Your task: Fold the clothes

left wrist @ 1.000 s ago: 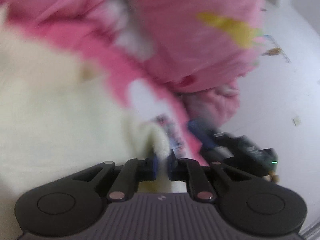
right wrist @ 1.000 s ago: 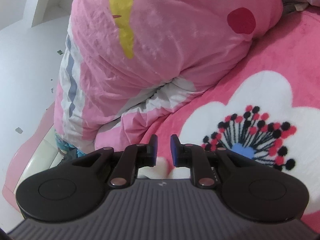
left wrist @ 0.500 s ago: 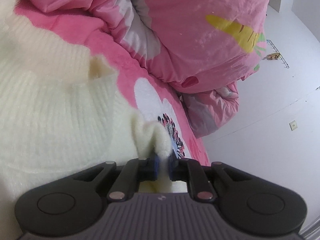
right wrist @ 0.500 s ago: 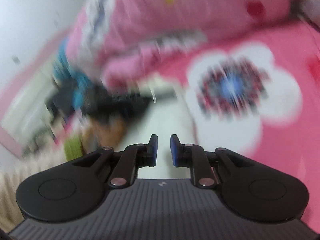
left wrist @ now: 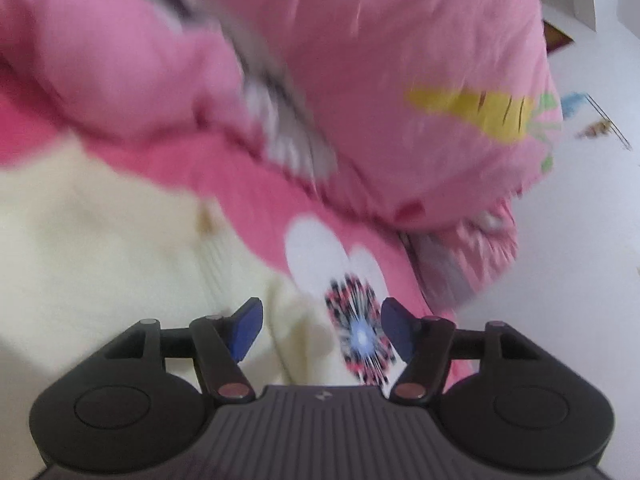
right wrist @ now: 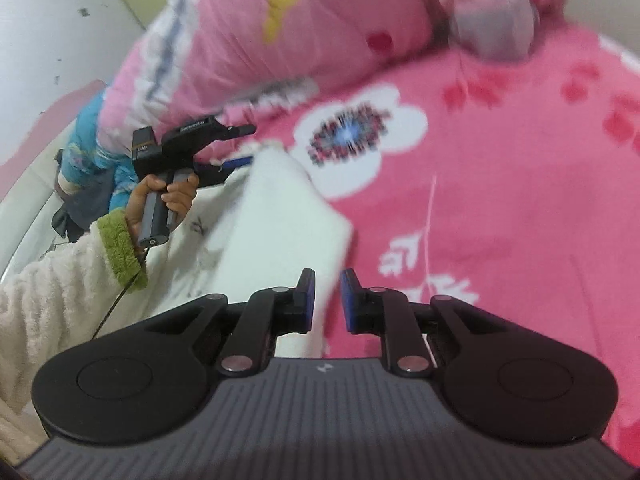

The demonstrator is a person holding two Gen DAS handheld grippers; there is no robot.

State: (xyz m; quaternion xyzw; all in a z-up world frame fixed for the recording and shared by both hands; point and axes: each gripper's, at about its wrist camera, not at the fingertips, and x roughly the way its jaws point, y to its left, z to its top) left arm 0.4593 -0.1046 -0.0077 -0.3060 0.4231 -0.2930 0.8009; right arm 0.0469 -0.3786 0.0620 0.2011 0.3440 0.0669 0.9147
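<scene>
Mostly pink flowered blanket [right wrist: 500,184], bunched quilt [left wrist: 400,80], white wall [left wrist: 592,240]

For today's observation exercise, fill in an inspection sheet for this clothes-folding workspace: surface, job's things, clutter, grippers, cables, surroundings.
Surface: pink blanket with white flower print, spread on a bed.
Job's things: cream sweater lying on the blanket, partly folded.
Clutter: bunched pink quilt behind the sweater; blue cloth at the bed's edge.
Grippers: left gripper opening, sweater edge loose between its jaws; right gripper nearly shut, empty.
Cables: thin dark cord hanging below the left handle.
Surroundings: white wall, blurred.
</scene>
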